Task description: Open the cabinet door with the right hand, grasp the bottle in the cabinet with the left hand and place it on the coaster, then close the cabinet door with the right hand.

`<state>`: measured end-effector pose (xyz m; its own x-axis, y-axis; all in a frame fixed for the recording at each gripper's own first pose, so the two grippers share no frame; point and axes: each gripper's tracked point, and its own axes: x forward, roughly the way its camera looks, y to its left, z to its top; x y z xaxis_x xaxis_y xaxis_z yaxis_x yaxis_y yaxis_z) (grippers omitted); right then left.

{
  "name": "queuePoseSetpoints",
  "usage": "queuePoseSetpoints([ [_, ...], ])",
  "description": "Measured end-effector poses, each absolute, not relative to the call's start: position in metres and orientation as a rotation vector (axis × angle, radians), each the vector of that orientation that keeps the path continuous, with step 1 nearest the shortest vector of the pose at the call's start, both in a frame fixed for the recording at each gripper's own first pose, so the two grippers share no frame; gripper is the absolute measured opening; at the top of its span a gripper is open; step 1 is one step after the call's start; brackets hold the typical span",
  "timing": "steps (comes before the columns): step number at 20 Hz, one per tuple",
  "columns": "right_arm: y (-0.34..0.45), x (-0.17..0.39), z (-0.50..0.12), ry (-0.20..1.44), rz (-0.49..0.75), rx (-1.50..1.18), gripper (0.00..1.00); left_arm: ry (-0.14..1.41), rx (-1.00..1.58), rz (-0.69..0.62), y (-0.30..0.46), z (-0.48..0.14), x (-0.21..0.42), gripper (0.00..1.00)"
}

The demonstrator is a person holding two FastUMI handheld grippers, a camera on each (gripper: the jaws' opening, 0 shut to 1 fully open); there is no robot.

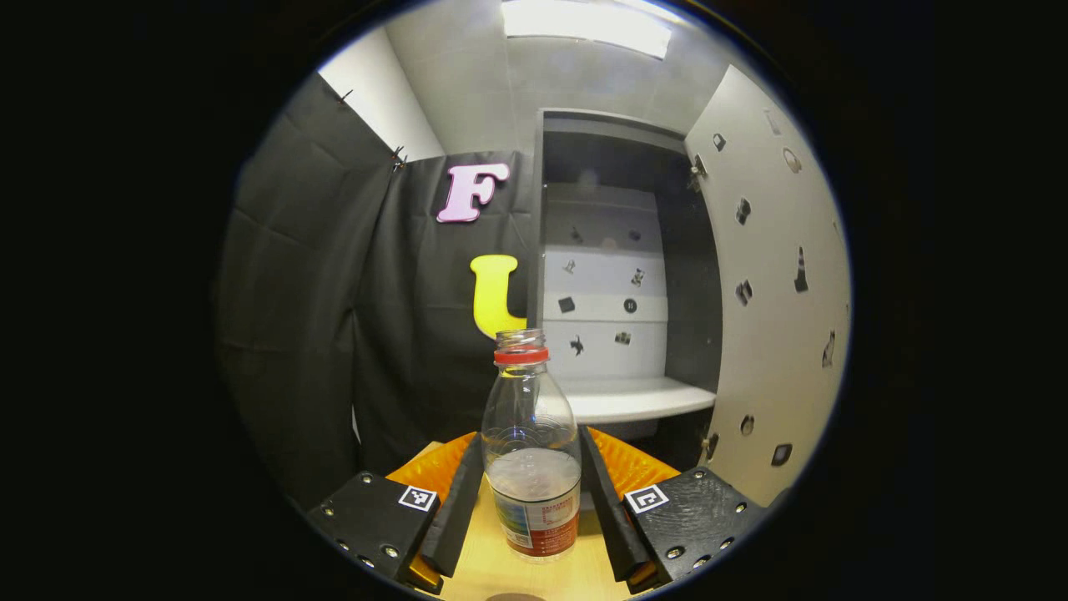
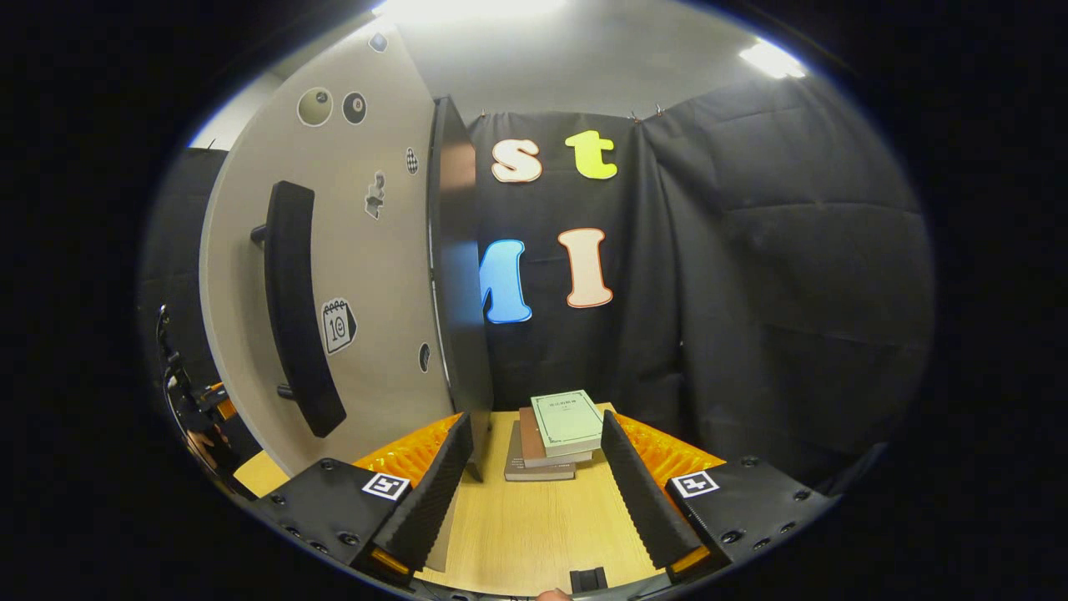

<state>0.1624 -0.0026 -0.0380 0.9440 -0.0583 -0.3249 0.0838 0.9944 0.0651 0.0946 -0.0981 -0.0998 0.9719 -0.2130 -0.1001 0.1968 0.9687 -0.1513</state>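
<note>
A clear, uncapped bottle [image 1: 531, 467] with a red neck ring and a printed label stands upright between the fingers of my left gripper [image 1: 531, 436], which is shut on its sides over the wooden table [image 1: 476, 568]. Behind it the cabinet [image 1: 622, 401] is open, with a bare white shelf. Its door [image 1: 776, 334] swings out to the right. A dark rounded shape [image 1: 513, 596] peeks in at the bottom edge; I cannot tell whether it is the coaster. My right gripper [image 2: 536, 421] is open and holds nothing, just right of the door's edge [image 2: 455, 275]. The door's black handle [image 2: 292, 309] is to its left.
A stack of books [image 2: 555, 438] lies on the wooden table [image 2: 534, 517] ahead of the right gripper. Black cloth walls close in the booth behind and to the sides. Part of the other gripper [image 2: 188, 401] shows at far left, past the door.
</note>
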Motion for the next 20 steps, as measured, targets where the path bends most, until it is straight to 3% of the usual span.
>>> queuePoseSetpoints([
  [9,-0.008,0.15,-0.058,0.372,-0.104,0.11,0.98,0.234,-0.165,-0.175,-0.087,-0.207,0.058,0.64],
  [20,-0.002,0.15,-0.071,0.412,-0.086,0.048,0.98,0.316,-0.14,-0.14,-0.09,-0.289,0.034,0.64],
])
